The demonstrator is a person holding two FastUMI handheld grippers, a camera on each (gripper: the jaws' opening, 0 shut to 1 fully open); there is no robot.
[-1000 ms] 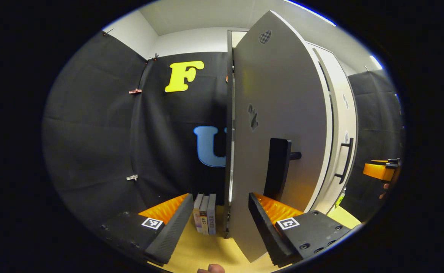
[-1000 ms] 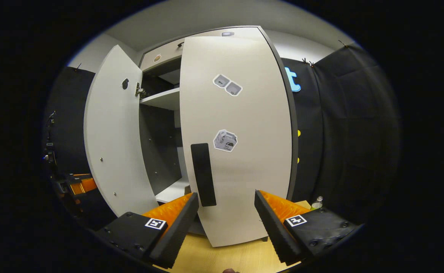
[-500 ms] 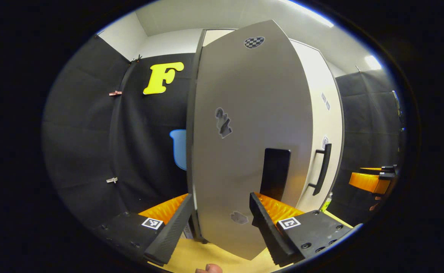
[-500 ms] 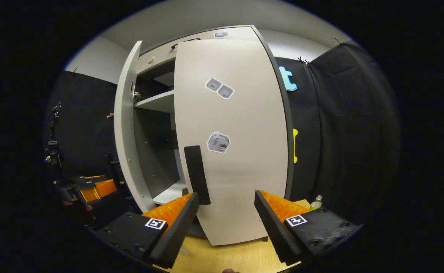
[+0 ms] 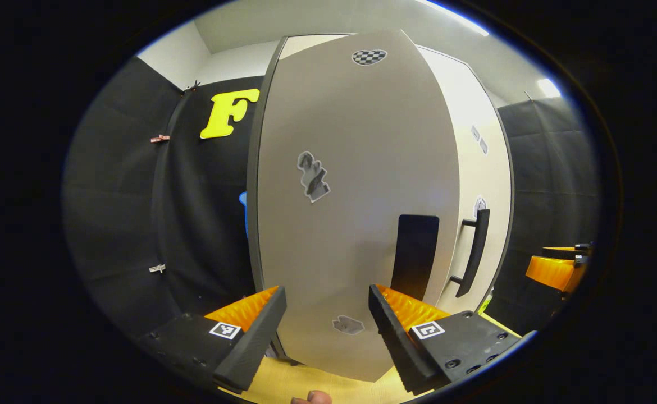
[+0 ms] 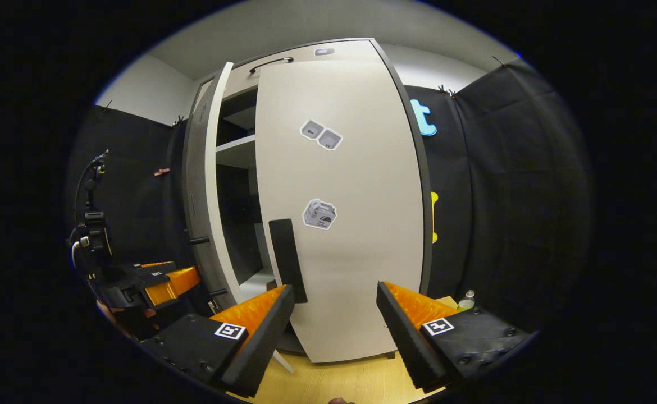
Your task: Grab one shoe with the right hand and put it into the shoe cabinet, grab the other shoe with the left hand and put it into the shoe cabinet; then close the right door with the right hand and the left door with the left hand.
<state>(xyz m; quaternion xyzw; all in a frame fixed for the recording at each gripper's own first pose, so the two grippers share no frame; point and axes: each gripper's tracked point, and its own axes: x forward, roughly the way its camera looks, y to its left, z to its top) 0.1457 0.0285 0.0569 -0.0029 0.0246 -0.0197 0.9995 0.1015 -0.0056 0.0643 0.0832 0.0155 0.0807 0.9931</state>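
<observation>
- The shoe cabinet stands tall and pale on a wooden floor, against the booth's black wall; the shoes are not to be made out, and I judge they are already inside, hidden by the doors.
- The right door looks flat against the cabinet front in the right gripper view, so I take it as closed; its dark handle runs vertically near its inner edge.
- The left door is nearly home but not quite; in the right gripper view its edge stands out from the frame, with a dark gap and a shelf showing between the doors.
- The left gripper sits right up against the left door's face, fingers spread wide and clasping nothing; whether a fingertip touches the panel I cannot tell; the door's handle is just above its right-side finger.
- The right gripper hangs near the closed door, jaws wide apart and empty.
- What remains, by my reading: the last bit of push to seat the left door flush.
</observation>
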